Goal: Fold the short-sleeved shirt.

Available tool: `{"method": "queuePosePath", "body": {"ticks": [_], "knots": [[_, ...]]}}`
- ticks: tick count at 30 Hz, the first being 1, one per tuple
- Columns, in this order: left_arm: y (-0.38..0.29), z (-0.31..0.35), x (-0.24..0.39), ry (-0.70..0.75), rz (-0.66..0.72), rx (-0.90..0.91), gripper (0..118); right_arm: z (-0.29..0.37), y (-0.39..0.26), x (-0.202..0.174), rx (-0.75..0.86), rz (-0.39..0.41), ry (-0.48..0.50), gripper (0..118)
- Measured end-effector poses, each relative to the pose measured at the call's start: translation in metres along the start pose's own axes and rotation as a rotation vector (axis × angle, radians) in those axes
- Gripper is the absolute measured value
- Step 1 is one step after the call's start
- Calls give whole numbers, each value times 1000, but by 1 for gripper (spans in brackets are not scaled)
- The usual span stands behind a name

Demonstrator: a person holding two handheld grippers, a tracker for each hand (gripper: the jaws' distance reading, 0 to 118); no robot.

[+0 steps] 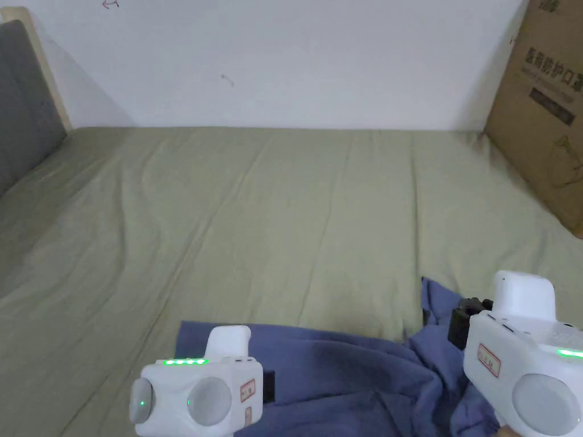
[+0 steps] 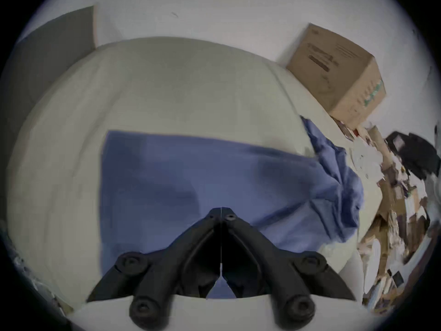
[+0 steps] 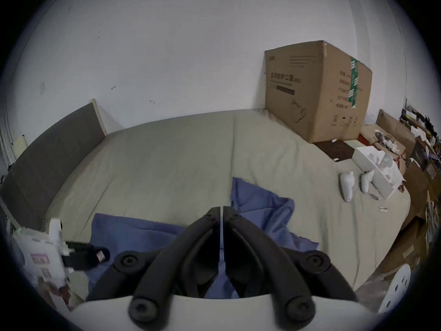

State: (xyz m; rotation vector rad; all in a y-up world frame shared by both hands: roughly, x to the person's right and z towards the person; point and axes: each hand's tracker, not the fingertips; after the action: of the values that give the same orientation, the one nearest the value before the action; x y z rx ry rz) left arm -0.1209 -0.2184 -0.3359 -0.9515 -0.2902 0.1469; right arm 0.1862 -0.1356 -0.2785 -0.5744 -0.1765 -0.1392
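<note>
Shirt (image 2: 191, 181) spread on bed beneath both tools; left tool (image 2: 222, 210), right tool (image 3: 222, 209) jaws closed, empty.

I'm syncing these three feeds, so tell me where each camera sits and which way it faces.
Head view: on the person's head, looking down across the bed toward the wall; both white grippers show, left gripper and right gripper.
Left gripper view: on the left gripper, facing the blue shirt; its jaws are closed.
Right gripper view: on the right gripper, facing across the bed; closed jaws, and the left gripper at the left.
All views share the shirt and the cardboard box.
</note>
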Motion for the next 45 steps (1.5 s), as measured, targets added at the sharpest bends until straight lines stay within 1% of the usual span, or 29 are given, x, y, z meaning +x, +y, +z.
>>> {"method": "queuePosePath", "body": {"ticks": [1, 2, 3, 4, 6, 8, 11, 12, 14, 15, 16, 18, 21, 23, 24, 25, 27, 28, 29, 31, 32, 34, 35, 39, 40, 41, 42, 44, 45], "knots": [[13, -2, -7, 23, -8, 14, 26, -5, 1, -1, -7, -4, 13, 2], [27, -5, -16, 13, -7, -4, 70, -3, 5, -5, -8, -4, 15, 2], [39, -7, -25, 15, -4, -15, 93, -5, 6, -6, -12, -2, 13, 2], [49, -11, -35, 20, -1, -4, 103, -10, 7, -7, -17, 3, 10, 2], [69, -23, -55, 97, 25, 52, 101, -15, 6, -6, -25, 14, 3, 2], [83, -42, -74, 173, 58, 13, 101, -22, 4, -1, -44, 12, -4, 2], [90, -74, -95, 139, 115, -57, 99, -31, -3, 8, -73, -3, -22, 2], [90, -82, -99, 138, 146, -78, 92, -35, -5, 10, -83, -3, -31, 2], [82, -97, -98, 180, 123, -115, 60, -41, -11, 16, -108, 0, -51, 2], [78, -96, -93, 278, 59, -102, 56, -43, -13, 18, -119, 0, -56, 2], [76, -91, -87, 224, 25, -57, 48, -45, -15, 21, -125, -2, -57, 2], [74, -81, -80, 238, 18, -46, 1, -47, -18, 28, -134, -8, -56, 2], [77, -78, -79, 189, 31, -68, 1, -54, -20, 42, -146, -46, -48, 2], [78, -76, -76, 205, 6, -62, 2, -64, -16, 56, -161, -109, 14, 2], [79, -73, -76, 198, 11, -66, 2, -70, -11, 61, -173, -95, 34, 4], [81, -71, -76, 195, 13, -63, 2, -76, -3, 67, -182, -78, 40, 13], [84, -64, -82, 173, 37, -50, 2, -90, 15, 76, -192, -49, 28, 61], [86, -62, -84, 156, 57, -50, 2, -97, 25, 83, -181, -53, 23, 79], [87, -58, -86, 147, 69, -45, 2, -106, 34, 92, -177, -59, 28, 86], [89, -57, -87, 140, 75, -43, 2, -134, 53, 109, -197, -64, 40, 86], [89, -58, -87, 141, 69, -48, 2, -153, 60, 118, -255, -26, 39, 86], [88, -57, -83, 143, 48, -53, 2, -191, 68, 131, -381, 67, -46, 86], [87, -60, -83, 148, 46, -63, 2, -203, 67, 137, -406, 80, -76, 86], [85, -65, -83, 150, 65, -74, 2, -232, 46, 153, -569, 123, -54, 82], [86, -65, -83, 152, 63, -77, 2, -235, 38, 154, -602, 150, -43, 76], [86, -66, -84, 152, 59, -79, 2, -237, 31, 153, -633, 165, -42, 53], [86, -67, -84, 153, 57, -82, 2, -239, 22, 150, -663, 182, -27, 36], [86, -68, -84, 152, 61, -86, 2, -237, 20, 143, -607, 204, -55, 27], [87, -68, -85, 152, 63, -88, 2, -237, 25, 141, -614, 192, -51, 13]]}}
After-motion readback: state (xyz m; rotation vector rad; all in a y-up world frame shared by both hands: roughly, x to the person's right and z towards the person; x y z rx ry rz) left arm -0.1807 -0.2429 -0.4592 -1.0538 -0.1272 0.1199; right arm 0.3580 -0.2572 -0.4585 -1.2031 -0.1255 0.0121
